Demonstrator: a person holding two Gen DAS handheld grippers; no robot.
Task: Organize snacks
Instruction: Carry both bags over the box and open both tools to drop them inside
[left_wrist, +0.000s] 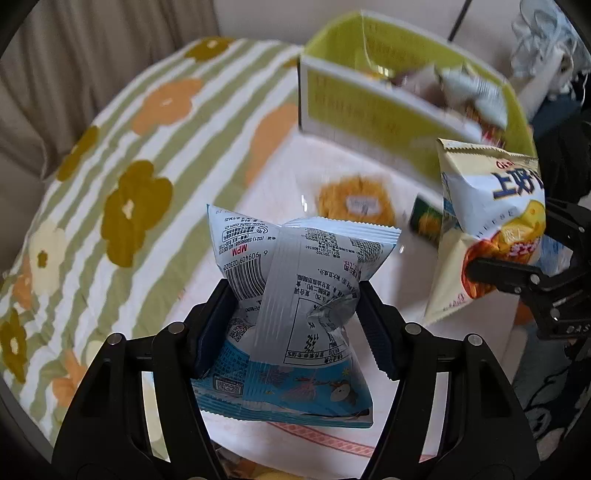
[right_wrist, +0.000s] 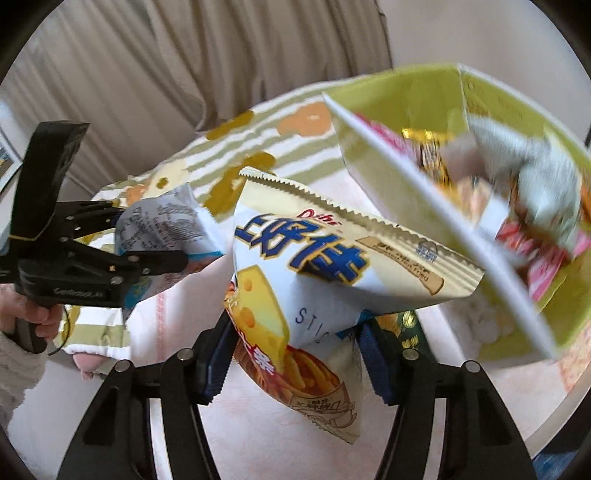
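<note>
Two bags are up in the air, both in front of the green box. Some snacks already lie in the box, so part of the job looks done. The left tongs squeeze the blue bag around its middle, partly closed. The right tongs squeeze the cheese bag the same way. Both bags still need to go in. A yellow snack and a small green pack wait on the table, just in front of the box.

Green bin contents motion-blurred – packets inside unreadable, far corner cut off
</note>
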